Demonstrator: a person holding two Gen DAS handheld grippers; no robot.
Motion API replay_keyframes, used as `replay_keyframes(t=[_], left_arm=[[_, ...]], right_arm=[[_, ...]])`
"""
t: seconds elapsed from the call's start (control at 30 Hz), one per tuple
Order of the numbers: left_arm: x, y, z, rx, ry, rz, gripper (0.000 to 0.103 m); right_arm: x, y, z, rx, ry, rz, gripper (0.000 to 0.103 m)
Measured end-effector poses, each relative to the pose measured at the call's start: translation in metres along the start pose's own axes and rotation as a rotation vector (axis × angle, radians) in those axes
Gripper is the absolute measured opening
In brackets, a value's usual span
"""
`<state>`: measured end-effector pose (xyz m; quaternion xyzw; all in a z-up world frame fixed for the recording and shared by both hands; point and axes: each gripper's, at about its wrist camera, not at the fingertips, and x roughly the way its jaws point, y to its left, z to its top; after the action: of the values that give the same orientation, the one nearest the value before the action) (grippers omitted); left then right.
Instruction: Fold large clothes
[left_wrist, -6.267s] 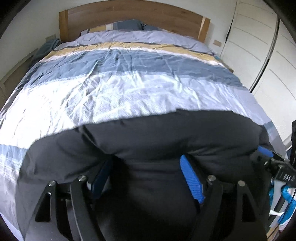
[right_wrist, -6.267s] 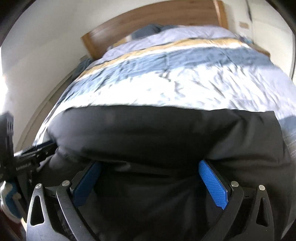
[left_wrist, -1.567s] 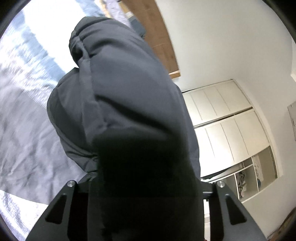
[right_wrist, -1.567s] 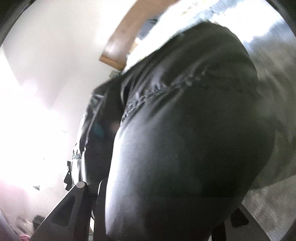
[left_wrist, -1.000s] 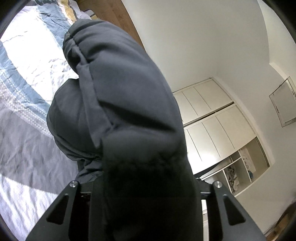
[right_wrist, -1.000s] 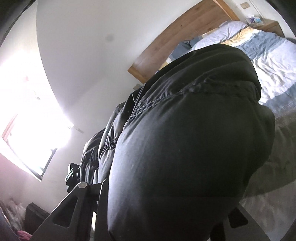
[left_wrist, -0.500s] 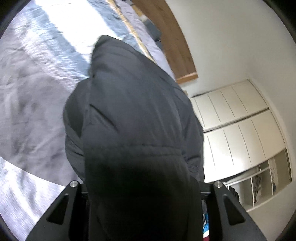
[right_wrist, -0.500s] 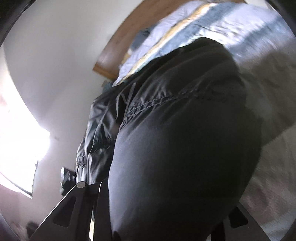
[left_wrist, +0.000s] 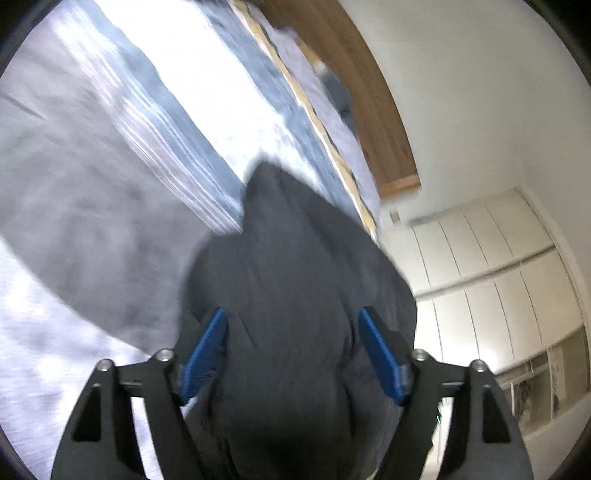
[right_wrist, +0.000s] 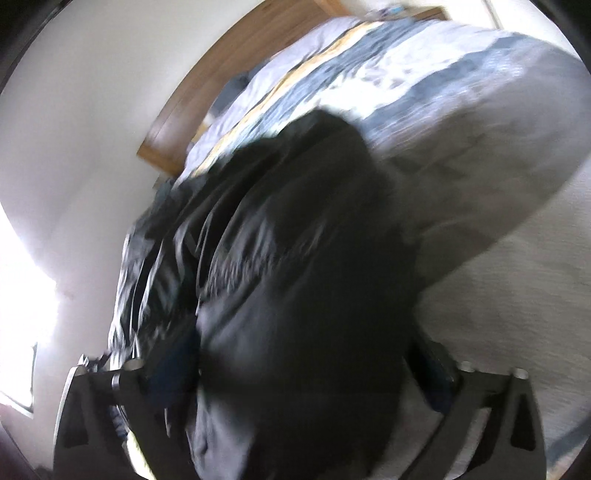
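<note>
Striped bed (left_wrist: 155, 110), wardrobe (left_wrist: 498, 280) beyond; both grippers' jaws just opened wide around dark jacket (left_wrist: 295, 277)

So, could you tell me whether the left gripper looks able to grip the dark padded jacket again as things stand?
Probably yes: the left gripper has just opened, and the dark padded jacket lies between its blue pads.
</note>
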<state>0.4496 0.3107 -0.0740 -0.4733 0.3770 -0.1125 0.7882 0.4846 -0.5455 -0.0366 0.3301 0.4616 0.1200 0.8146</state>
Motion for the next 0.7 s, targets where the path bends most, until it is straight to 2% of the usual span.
replay_keyframes(t=[0.03,0.1,0.17,0.23,0.3,0.47,0.6,0.7], left_arm=[[-0.008,0.000,0.008,-0.002,-0.031,0.030,0.076],[-0.033,0.004,0.010,-0.011,-0.075,0.099,0.077],[-0.052,0.004,0.003,0.005,-0.091,0.160,0.077],[-0.071,-0.004,-0.010,0.044,-0.125,0.239,0.077],[-0.091,-0.013,-0.036,0.098,-0.153,0.296,0.077],[-0.109,-0.060,-0.085,0.224,-0.191,0.420,0.077],[-0.144,-0.099,-0.150,0.327,-0.259,0.489,0.077],[-0.149,-0.116,-0.191,0.396,-0.285,0.546,0.077]], right_arm=[[-0.014,-0.002,0.005,0.008,-0.051,-0.026,0.103],[-0.037,-0.008,0.011,0.038,-0.099,-0.043,0.103],[-0.056,-0.010,0.013,0.047,-0.129,-0.069,0.103],[-0.090,-0.013,-0.002,0.014,-0.155,-0.114,0.103],[-0.114,-0.004,-0.018,-0.030,-0.166,-0.147,0.103],[-0.142,0.013,-0.070,-0.159,-0.170,-0.205,0.103],[-0.162,0.035,-0.125,-0.240,-0.182,-0.219,0.103],[-0.172,0.053,-0.157,-0.273,-0.204,-0.221,0.103]])
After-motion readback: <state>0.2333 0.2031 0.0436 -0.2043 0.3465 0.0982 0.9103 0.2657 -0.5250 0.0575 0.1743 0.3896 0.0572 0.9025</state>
